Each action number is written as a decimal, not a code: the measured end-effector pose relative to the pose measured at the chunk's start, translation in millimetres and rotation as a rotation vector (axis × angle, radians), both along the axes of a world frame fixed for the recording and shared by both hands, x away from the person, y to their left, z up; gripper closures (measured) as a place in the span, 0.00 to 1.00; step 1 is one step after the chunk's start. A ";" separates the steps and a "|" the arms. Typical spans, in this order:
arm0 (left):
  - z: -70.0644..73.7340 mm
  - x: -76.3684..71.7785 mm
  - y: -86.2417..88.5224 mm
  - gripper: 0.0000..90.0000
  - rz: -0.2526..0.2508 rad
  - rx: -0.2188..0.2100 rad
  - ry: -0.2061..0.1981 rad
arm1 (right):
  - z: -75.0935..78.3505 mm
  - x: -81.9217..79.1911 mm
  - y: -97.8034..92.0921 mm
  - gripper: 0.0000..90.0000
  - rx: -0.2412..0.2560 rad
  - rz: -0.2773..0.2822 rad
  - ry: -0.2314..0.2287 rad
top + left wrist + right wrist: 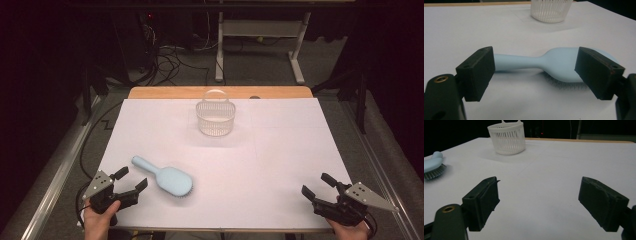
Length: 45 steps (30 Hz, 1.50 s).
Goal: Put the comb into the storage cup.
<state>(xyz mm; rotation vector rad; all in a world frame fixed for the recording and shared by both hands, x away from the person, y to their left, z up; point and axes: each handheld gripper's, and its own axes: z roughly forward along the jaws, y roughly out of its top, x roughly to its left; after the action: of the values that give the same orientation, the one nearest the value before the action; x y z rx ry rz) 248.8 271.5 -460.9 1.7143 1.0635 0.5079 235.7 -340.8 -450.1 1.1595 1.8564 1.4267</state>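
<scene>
While the pale blue hairbrush (pixel 164 177) lies bristles-down at the table's near left, just beyond the wide-open left gripper (pixel 131 179), nothing is yet gripped; the white basket (pixel 215 117) stands far off, and the right gripper (pixel 318 184) is held wide open.

A lab: paper-covered table (pixel 280 150), loose floor cables (pixel 170 62), dark surroundings.

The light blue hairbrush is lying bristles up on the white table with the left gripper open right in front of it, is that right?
Not quite: the hairbrush lies bristles down, as the left gripper view shows. The rest holds: it is on the white table, and the left gripper is open before it.
</scene>
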 end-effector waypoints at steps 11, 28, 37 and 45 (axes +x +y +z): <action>4.0 0.7 0.3 0.22 0.016 -0.008 -0.011 | 0.4 -0.2 -0.5 0.19 0.008 0.000 -0.001; 9.4 6.8 -3.8 0.19 -0.008 -0.003 -0.014 | -0.1 0.0 -0.5 0.19 -0.007 -0.004 0.001; 10.5 9.9 -8.3 0.19 -0.029 -0.009 -0.008 | -0.2 0.1 -0.3 0.19 -0.004 -0.005 0.000; 13.4 14.9 -10.6 0.20 -0.029 -0.016 -0.013 | -0.5 0.2 -0.3 0.19 -0.008 -0.004 -0.001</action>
<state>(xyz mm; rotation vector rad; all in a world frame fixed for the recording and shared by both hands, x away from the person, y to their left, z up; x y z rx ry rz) 263.7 260.9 -447.5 1.7076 1.0293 0.4899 235.9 -341.1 -450.6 1.1575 1.8562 1.4163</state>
